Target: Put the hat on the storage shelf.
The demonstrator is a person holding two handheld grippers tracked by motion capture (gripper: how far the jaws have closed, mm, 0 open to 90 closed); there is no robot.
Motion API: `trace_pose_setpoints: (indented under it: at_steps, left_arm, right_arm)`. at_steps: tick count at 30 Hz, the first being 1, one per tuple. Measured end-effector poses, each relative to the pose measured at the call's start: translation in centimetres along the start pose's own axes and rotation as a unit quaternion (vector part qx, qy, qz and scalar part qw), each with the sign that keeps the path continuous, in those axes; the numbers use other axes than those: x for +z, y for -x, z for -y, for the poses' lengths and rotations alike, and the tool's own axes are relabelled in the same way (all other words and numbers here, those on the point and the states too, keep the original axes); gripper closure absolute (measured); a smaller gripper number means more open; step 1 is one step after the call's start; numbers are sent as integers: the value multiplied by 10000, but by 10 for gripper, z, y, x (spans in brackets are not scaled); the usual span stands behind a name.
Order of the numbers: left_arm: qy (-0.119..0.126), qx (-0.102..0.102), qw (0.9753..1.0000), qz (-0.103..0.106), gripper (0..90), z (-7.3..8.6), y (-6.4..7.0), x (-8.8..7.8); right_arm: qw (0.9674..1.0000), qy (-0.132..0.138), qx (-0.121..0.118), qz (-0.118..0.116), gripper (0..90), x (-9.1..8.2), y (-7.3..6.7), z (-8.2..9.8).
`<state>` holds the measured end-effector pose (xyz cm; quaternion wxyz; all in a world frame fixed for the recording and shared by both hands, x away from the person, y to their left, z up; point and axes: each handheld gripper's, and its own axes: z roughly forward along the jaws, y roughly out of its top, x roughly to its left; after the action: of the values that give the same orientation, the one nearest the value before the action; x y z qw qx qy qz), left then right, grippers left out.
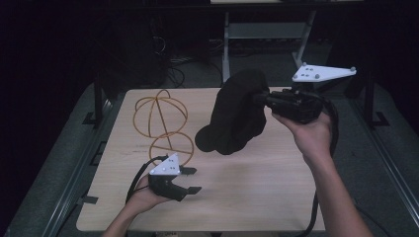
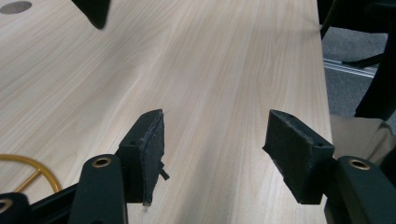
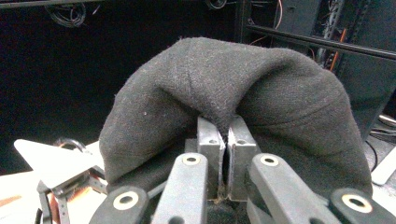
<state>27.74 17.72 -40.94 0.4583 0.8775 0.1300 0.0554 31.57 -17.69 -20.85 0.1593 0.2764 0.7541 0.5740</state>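
At seven o'clock the left gripper hovers with jaws wide over the pale wood-grain table. At ten, a gold wire stand. At one, the right gripper pinches a soft black felt hat, lifted above the table.

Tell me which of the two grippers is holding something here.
The right gripper: it is shut on the black cap, pinching its fabric and holding it up above the table. The left gripper is open and holds nothing.
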Motion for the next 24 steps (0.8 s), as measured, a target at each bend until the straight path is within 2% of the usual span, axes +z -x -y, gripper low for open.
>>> trace_pose_setpoints:
  at_steps: [4,9,13,14,19,24]
  left_arm:
    - [-6,33,10000,-83,357,1,1,1]
    - [-4,70,9999,-79,355,1,5,3]
    - [-39,199,9998,-73,354,3,6,7]
    - [-7,154,9999,-58,354,4,8,8]
    - [-188,264,9995,-49,347,6,8,11]
    - [-192,356,9992,-70,347,6,11,13]
  right_arm:
    - [10000,-1,-68,-40,875,8,-2,-8]
    - [9998,-33,-107,-133,874,22,-5,-19]
    - [9996,-46,-170,-234,875,34,-8,-29]
    - [9994,-46,-193,-267,875,38,-9,-32]
    - [9988,-95,-260,-413,875,54,-13,-44]
    - [9979,-142,-359,-520,875,71,-20,-55]
